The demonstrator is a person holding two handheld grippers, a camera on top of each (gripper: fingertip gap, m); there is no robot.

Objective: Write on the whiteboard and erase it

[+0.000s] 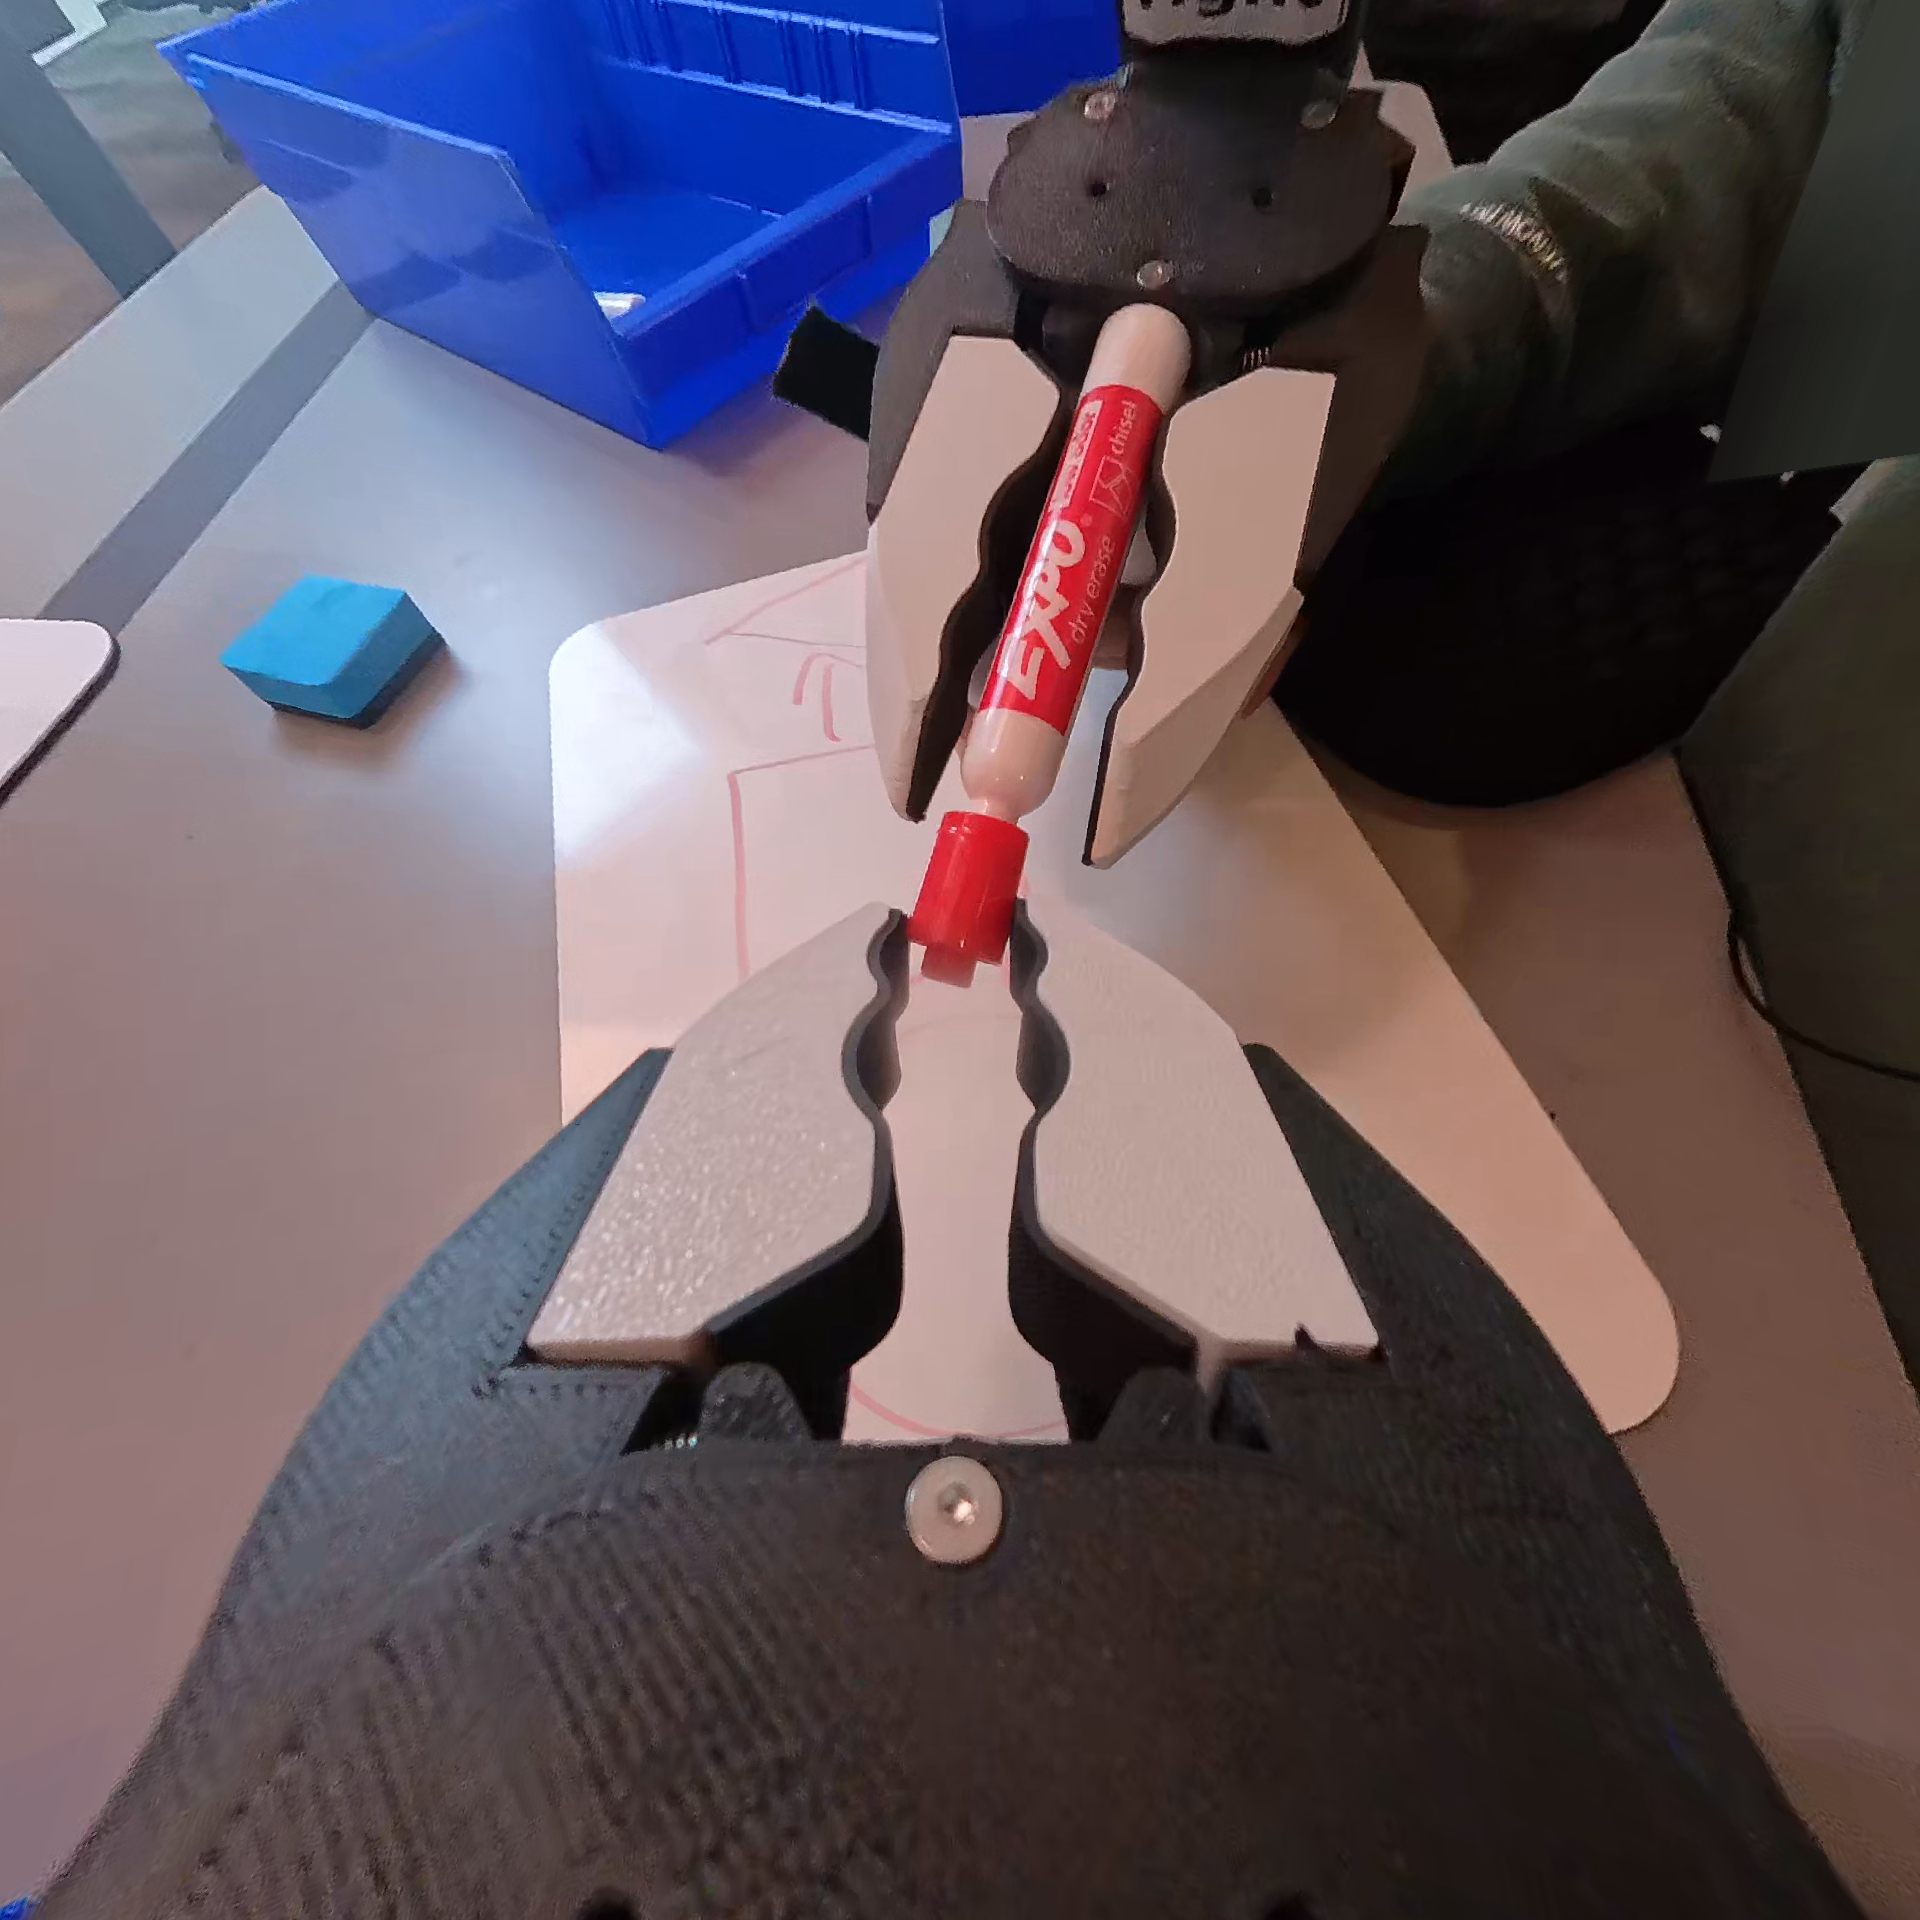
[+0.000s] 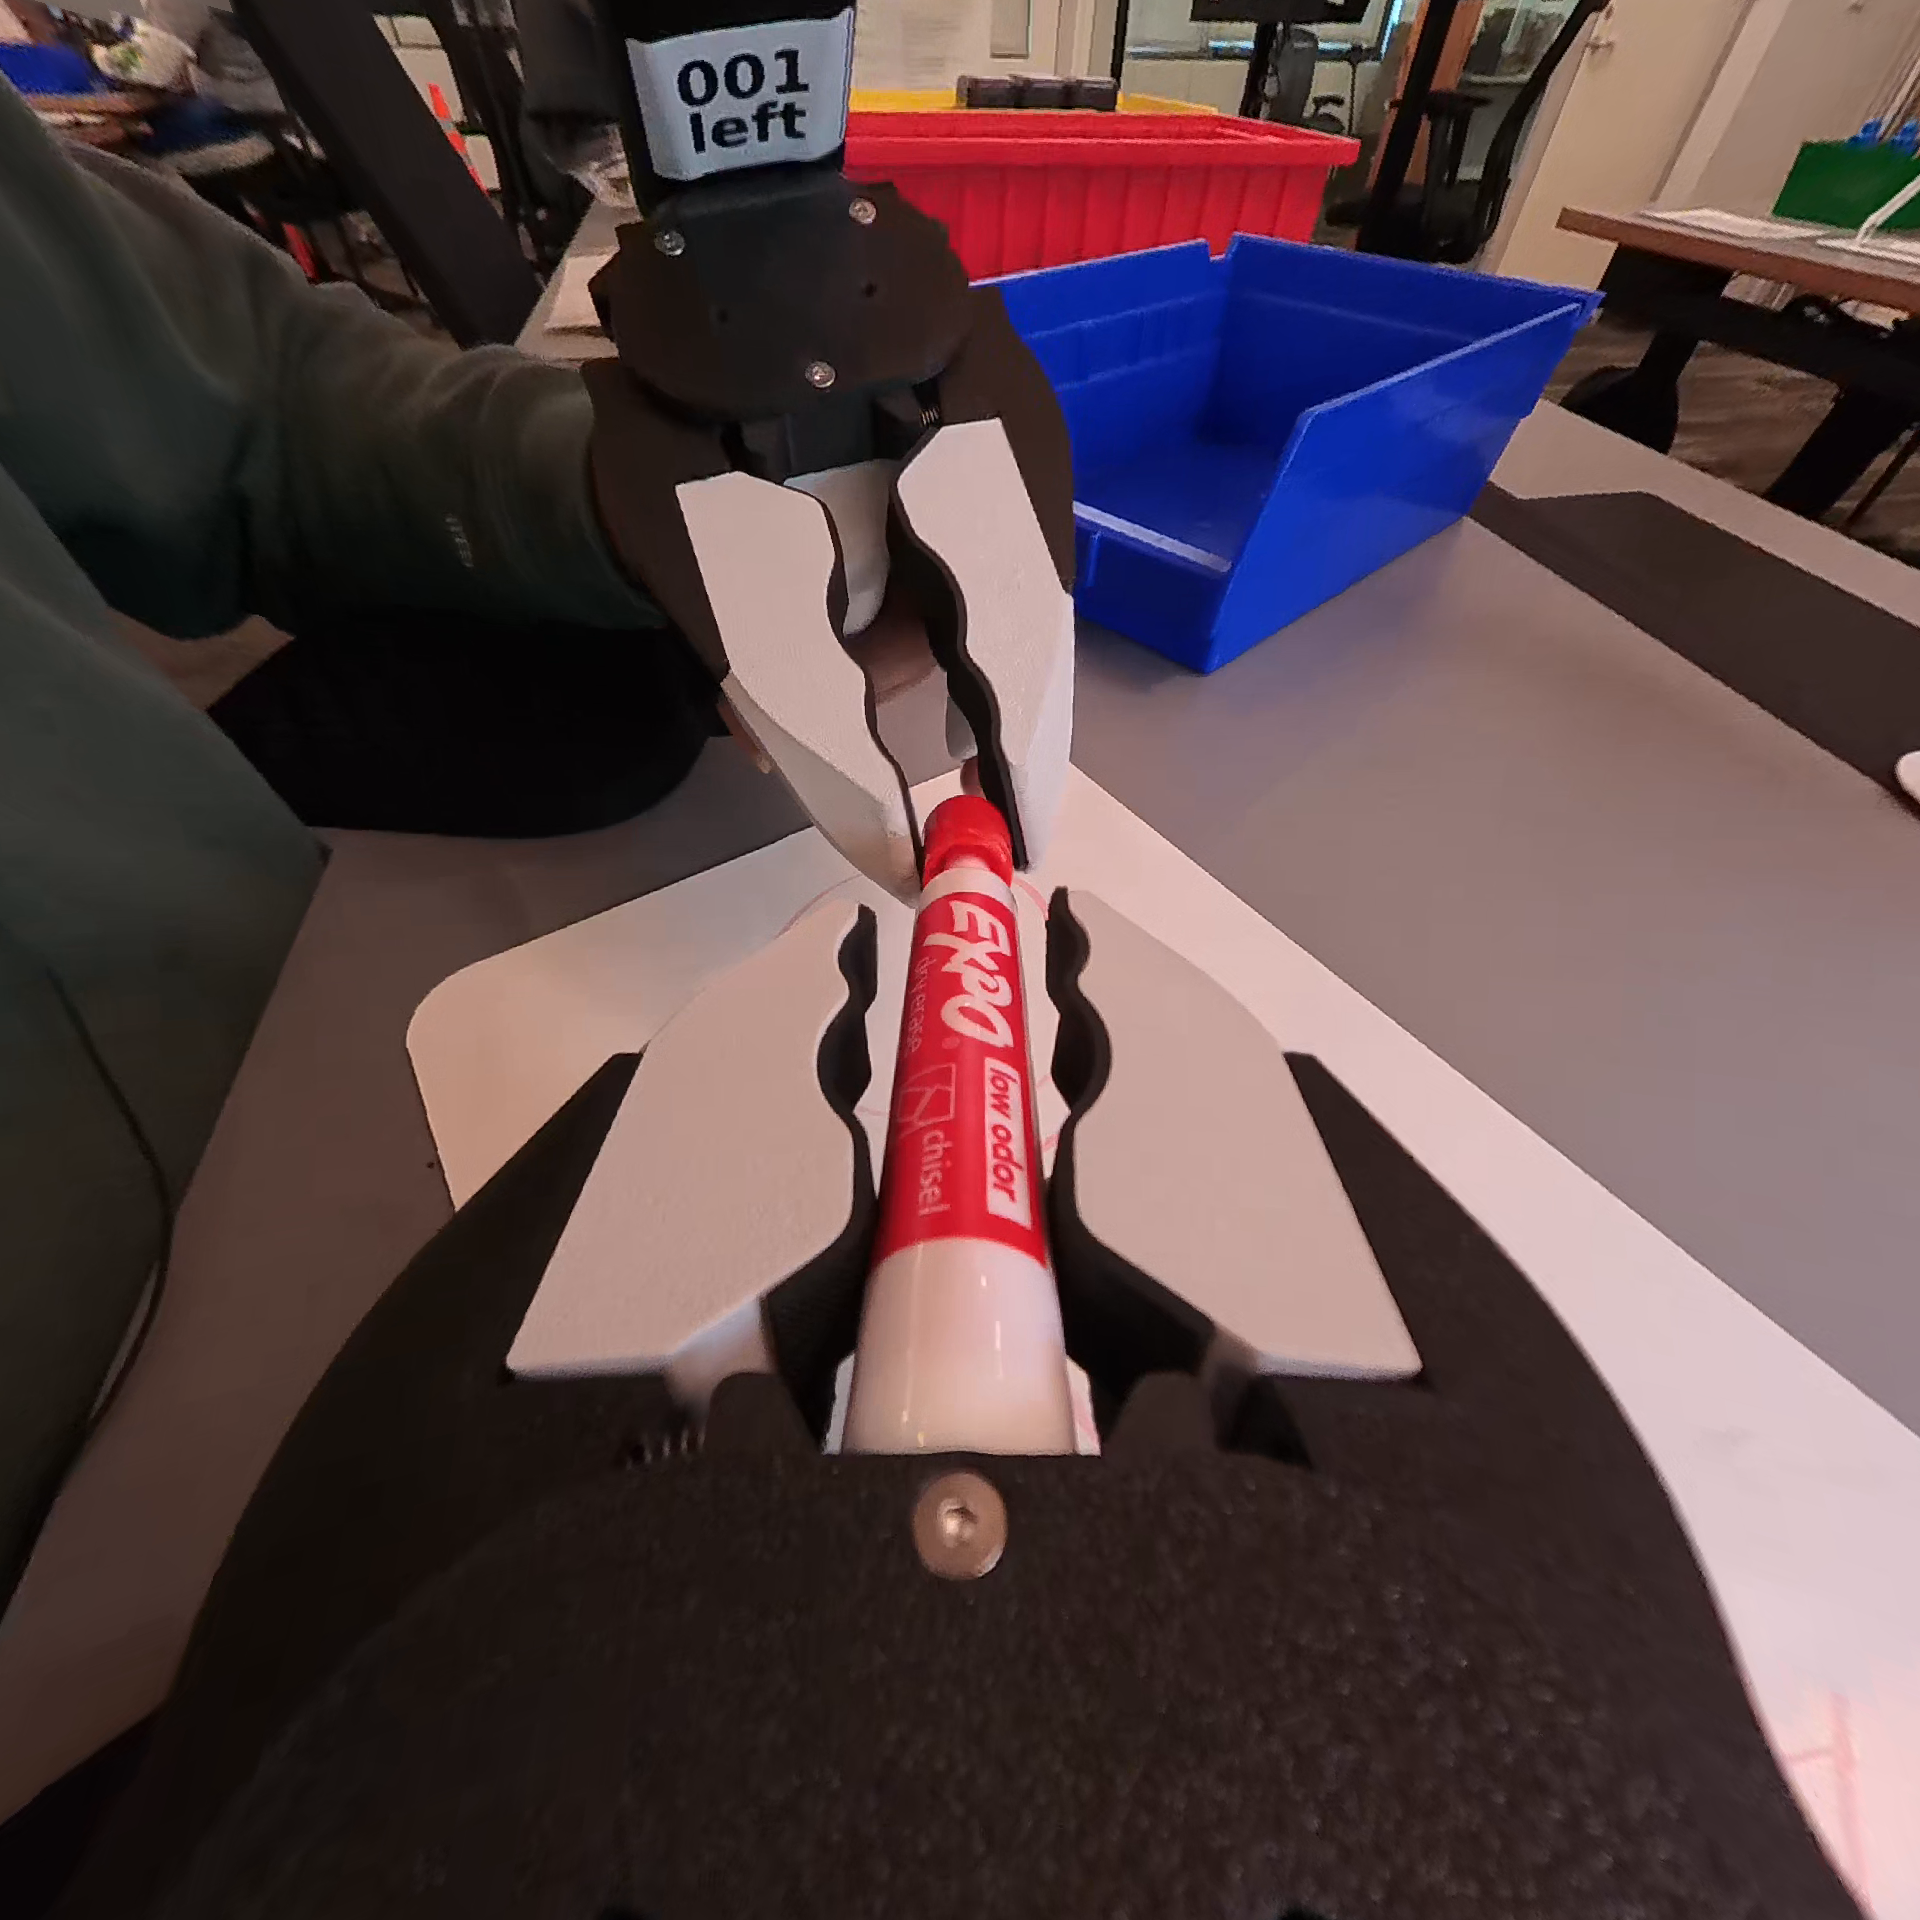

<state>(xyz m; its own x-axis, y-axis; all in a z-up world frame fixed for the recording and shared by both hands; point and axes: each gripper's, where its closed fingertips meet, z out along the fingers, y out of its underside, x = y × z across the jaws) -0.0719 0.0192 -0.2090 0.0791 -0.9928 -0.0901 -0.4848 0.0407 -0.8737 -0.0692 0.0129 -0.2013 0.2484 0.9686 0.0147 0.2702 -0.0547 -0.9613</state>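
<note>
Left tongs (image 1: 954, 930) pinch the red cap (image 1: 966, 896) at their tips — right tongs (image 2: 961, 914) clamp the marker (image 2: 961, 1143) along its barrel. Opposed grips over the whiteboard (image 1: 1351, 987) suit pulling the two apart.

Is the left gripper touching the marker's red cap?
Touching. The right wrist view shows the left gripper fingertips pinching the red cap with no gap.

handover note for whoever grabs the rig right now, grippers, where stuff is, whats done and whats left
Right gripper: shut on the marker barrel.
Left gripper: shut on the red cap, seemingly seated on the marker.
Both hang over the whiteboard, which bears red lines.
Eraser lies on the table beside the board, untouched; blue bin behind.
Left: release the cap, set the marker down, erase.
</note>
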